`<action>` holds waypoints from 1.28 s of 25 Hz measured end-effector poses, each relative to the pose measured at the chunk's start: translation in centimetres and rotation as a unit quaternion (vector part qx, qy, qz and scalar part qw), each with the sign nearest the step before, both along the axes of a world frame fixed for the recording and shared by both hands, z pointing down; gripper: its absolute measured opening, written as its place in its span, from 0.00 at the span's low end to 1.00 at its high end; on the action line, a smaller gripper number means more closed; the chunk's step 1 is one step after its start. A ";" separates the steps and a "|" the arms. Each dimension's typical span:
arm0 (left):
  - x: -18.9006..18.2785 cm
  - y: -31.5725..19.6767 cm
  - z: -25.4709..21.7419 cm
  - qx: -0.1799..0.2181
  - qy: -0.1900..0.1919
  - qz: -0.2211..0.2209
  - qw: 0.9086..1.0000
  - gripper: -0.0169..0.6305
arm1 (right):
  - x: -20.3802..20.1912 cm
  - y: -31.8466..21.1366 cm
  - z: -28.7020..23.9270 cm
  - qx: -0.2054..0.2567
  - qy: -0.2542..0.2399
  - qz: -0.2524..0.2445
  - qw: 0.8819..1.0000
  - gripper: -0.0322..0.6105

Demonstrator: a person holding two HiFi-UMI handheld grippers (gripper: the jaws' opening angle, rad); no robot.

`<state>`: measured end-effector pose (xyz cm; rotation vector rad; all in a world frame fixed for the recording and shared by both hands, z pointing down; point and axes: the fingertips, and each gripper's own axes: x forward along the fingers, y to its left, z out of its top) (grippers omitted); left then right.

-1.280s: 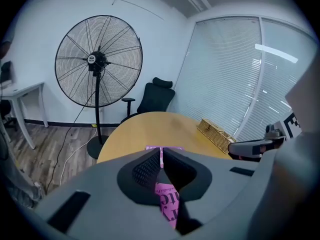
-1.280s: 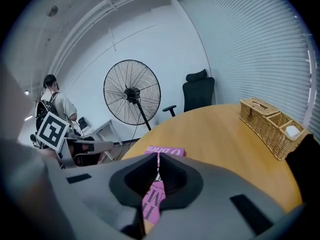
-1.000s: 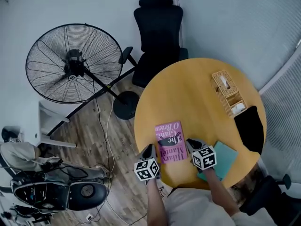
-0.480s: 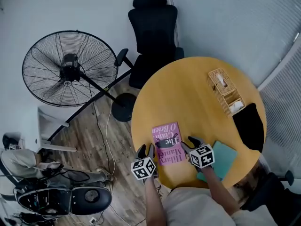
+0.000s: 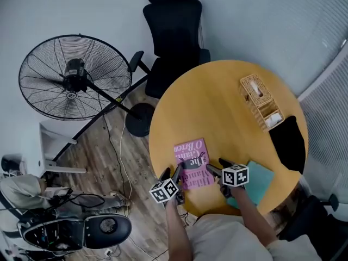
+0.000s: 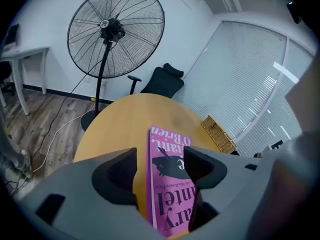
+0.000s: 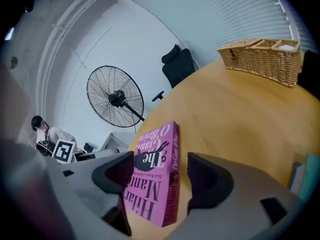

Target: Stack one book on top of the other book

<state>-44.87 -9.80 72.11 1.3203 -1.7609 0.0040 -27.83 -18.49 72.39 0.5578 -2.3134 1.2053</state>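
Note:
A pink book [image 5: 191, 161] lies flat on the round wooden table [image 5: 217, 107], near its front edge. A teal book [image 5: 259, 181] lies to its right, partly under my right arm. My left gripper [image 5: 173, 173] is at the pink book's near left corner. Its jaws are opening, and the pink book's [image 6: 167, 184] left edge lies between them with the pads off it. My right gripper [image 5: 215, 167] is at the near right corner. Its jaws are opening too and straddle the pink book's [image 7: 152, 184] spine edge without pressing on it.
A wicker basket [image 5: 261, 99] stands at the table's far right. A dark object [image 5: 288, 143] is at the table's right edge. A black office chair [image 5: 174, 31] stands behind the table and a large floor fan [image 5: 73, 75] to the left. Cables run across the wood floor.
Both grippers have sunk toward the table at the pink book's near corners. Their jaws, shut a second ago, now stand wide apart. Both marker cubes have rolled.

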 end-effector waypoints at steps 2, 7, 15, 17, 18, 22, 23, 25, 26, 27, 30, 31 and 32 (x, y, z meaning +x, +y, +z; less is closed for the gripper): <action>0.0 0.4 1.0 -0.014 0.007 -0.001 1.000 0.48 | -0.3 0.1 0.8 -0.011 0.001 0.002 1.000 0.54; 0.6 0.5 2.4 -0.022 0.011 0.016 1.000 0.48 | -0.7 0.4 2.6 -0.015 0.019 0.002 1.000 0.55; 1.1 0.1 3.8 -0.032 0.004 0.019 0.999 0.48 | -1.4 0.7 4.5 -0.024 0.033 -0.009 0.999 0.55; 1.2 -0.1 4.0 -0.027 0.007 0.019 0.999 0.48 | -1.6 0.8 4.8 -0.012 0.048 -0.022 0.999 0.55; 1.3 -0.2 4.1 -0.025 0.010 0.019 0.999 0.48 | -1.7 0.9 5.0 -0.007 0.054 -0.029 0.998 0.55; 2.2 -0.5 4.5 -0.015 0.032 0.024 0.999 0.48 | -1.8 1.1 5.5 -0.012 0.061 -0.035 0.997 0.55; 2.5 -0.6 4.6 -0.012 0.040 0.029 0.999 0.48 | -1.9 1.1 5.6 -0.013 0.061 -0.033 0.997 0.55; 3.2 -0.9 4.7 -0.009 0.056 0.041 0.998 0.48 | -1.9 1.1 5.6 -0.002 0.071 -0.029 0.997 0.54; 3.7 -1.1 4.9 -0.010 0.060 0.048 0.997 0.48 | -2.0 1.1 5.7 0.006 0.078 -0.030 0.996 0.52; 4.2 -1.2 5.2 -0.013 0.060 0.056 0.997 0.48 | -2.1 1.3 5.7 0.014 0.084 -0.035 0.996 0.52; 5.3 -1.5 5.8 -0.028 0.032 0.066 0.997 0.47 | -3.0 2.6 5.9 0.033 0.096 -0.065 0.993 0.50; 5.4 -1.5 6.0 -0.031 0.025 0.063 0.997 0.47 | -3.1 2.8 6.0 0.042 0.101 -0.070 0.992 0.50; 5.4 -1.5 6.1 -0.032 0.025 0.057 0.998 0.47 | -3.0 2.8 6.2 0.049 0.105 -0.071 0.991 0.50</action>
